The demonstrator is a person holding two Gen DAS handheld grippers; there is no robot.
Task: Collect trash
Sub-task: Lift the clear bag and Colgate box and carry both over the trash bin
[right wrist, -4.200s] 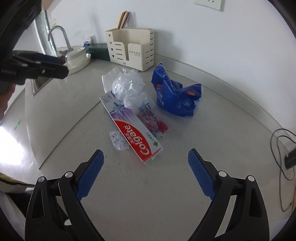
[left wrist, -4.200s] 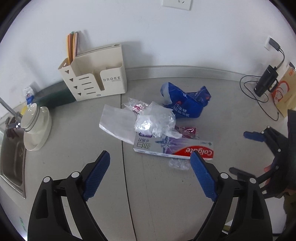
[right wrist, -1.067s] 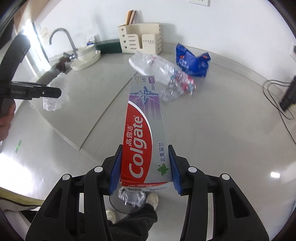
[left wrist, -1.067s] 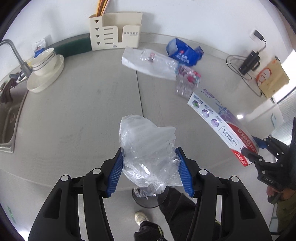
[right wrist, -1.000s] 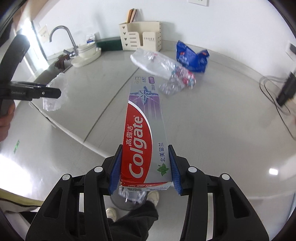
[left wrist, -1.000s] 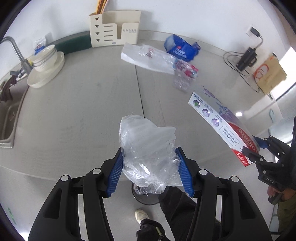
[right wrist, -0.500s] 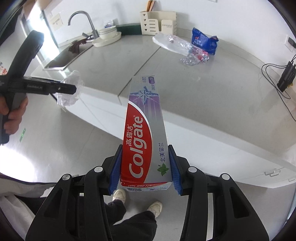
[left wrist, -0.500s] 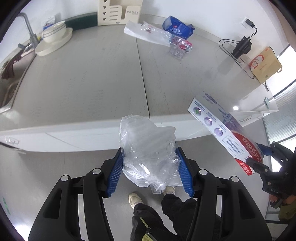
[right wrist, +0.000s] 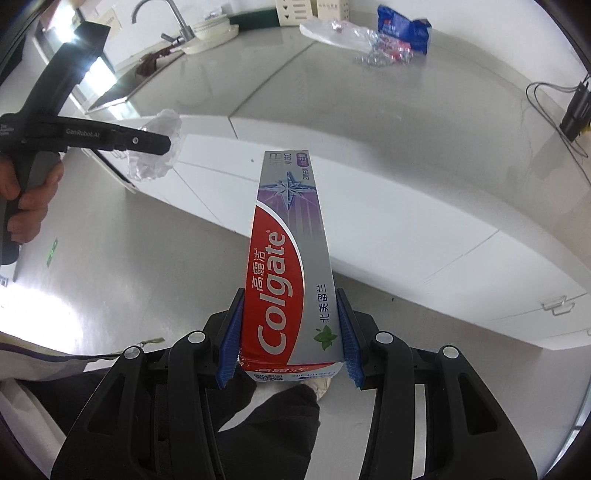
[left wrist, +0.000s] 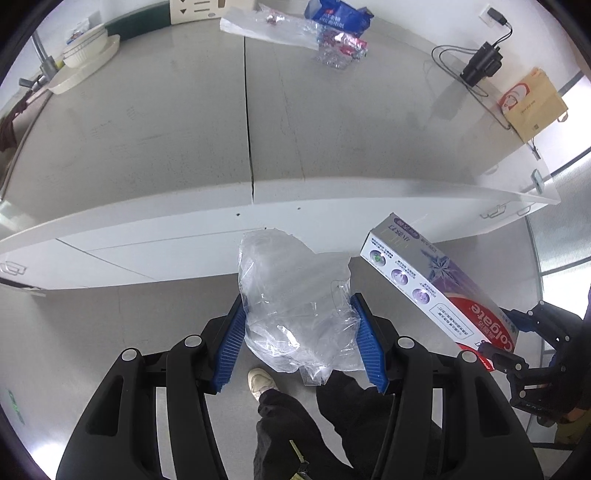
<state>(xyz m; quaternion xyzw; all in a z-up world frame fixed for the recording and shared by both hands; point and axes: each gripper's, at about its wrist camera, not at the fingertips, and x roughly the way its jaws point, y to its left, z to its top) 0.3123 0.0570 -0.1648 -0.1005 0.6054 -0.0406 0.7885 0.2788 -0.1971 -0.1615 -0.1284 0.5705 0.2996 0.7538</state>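
Jaws closed: left gripper (left wrist: 301,347) on clear plastic bag (left wrist: 295,306), right gripper (right wrist: 290,334) on Colgate box (right wrist: 290,266); blue packet (left wrist: 338,14), wrappers (left wrist: 341,48) left at 12 o'clock on desk (left wrist: 166,122).

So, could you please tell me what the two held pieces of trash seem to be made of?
Crumpled bag in the left tongs: thin clear plastic film, see-through and creased. Colgate box in the right tongs: likely glossy printed cardboard, with flat faces and sharp edges.
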